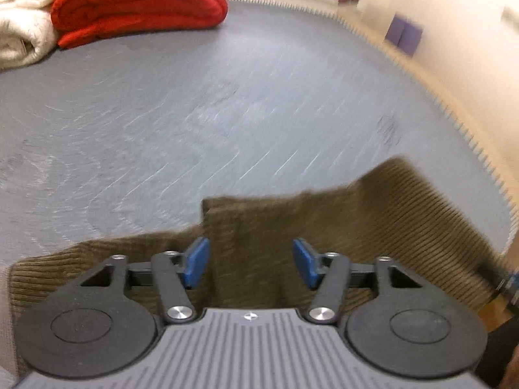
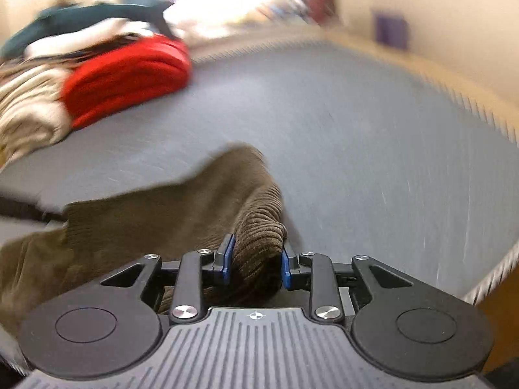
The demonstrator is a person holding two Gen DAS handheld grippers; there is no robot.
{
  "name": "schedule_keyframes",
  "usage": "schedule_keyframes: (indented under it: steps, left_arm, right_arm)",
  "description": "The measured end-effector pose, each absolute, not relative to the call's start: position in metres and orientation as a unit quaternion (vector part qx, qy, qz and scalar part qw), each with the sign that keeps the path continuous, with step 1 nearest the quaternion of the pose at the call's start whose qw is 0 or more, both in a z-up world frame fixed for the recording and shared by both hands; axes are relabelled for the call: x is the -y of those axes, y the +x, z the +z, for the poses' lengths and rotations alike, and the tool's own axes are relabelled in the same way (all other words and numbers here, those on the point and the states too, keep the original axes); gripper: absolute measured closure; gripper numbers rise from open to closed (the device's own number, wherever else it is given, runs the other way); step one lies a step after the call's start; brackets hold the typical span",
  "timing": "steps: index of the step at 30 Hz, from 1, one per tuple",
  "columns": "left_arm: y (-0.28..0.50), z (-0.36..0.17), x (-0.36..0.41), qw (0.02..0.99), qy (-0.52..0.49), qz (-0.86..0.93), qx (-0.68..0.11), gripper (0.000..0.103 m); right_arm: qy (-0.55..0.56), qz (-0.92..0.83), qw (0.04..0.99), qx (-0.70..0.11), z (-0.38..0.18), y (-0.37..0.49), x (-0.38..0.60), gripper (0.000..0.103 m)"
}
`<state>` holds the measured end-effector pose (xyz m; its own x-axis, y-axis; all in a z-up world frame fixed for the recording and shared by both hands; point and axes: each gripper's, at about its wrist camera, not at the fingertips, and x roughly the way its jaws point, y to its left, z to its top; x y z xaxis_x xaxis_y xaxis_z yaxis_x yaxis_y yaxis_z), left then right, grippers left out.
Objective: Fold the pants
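The left tongs (image 1: 251,262) stand open, their blue pads well apart, over the brown corduroy pants (image 1: 340,227); no pad presses the cloth. The right tongs (image 2: 256,261) are clamped on a bunched, ribbed fold of the pants (image 2: 181,220), a pad pressed against each side of it. Both tongs point forward and downward at the surface.

The pants lie at the near edge of a grey mat (image 1: 227,113), partly folded, with a stepped edge and one corner lifted toward the right in the left wrist view. The mat is flat, faintly scuffed, and has a toothed, interlocking border. At its far left a folded red blanket (image 1: 139,3) lies thick and rounded, touching a cream, fuzzy rolled towel (image 1: 22,16). The right wrist view is blurred.
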<state>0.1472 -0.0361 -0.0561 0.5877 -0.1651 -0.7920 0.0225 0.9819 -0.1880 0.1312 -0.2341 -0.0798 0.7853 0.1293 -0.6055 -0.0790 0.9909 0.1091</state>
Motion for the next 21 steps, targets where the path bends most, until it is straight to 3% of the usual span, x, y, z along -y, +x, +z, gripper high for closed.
schedule_keyframes:
  steps: [3, 7, 11, 13, 14, 15, 21]
  left_arm:
    - [0.147, -0.037, 0.028, 0.875, -0.164, -0.116, -0.439, 0.020]
    - [0.140, -0.026, 0.018, 0.834, -0.265, -0.204, -0.438, 0.017]
    - [0.142, -0.032, 0.027, 0.830, -0.214, -0.214, -0.469, 0.015]
    - [0.141, -0.043, 0.030, 0.839, -0.170, -0.173, -0.487, 0.033]
    - [0.142, -0.050, 0.029, 0.841, -0.161, -0.149, -0.495, 0.059]
    - [0.142, -0.057, 0.025, 0.838, -0.156, -0.128, -0.507, 0.077]
    - [0.125, -0.056, -0.007, 0.853, -0.137, -0.123, -0.488, 0.082]
  right_arm:
    - [-0.059, 0.102, 0.957, -0.267, -0.057, 0.109, 0.188, 0.075]
    - [-0.158, 0.175, 0.949, -0.209, -0.043, 0.082, 0.128, 0.076]
    - [-0.209, 0.242, 0.931, -0.177, -0.041, 0.064, 0.079, 0.077]
    - [-0.226, 0.270, 0.920, -0.173, -0.045, 0.059, 0.060, 0.077]
    - [-0.231, 0.282, 0.915, -0.173, -0.047, 0.058, 0.053, 0.077]
    - [-0.234, 0.292, 0.911, -0.175, -0.050, 0.058, 0.047, 0.077]
    - [-0.185, 0.321, 0.905, -0.208, -0.045, 0.074, 0.040, 0.073]
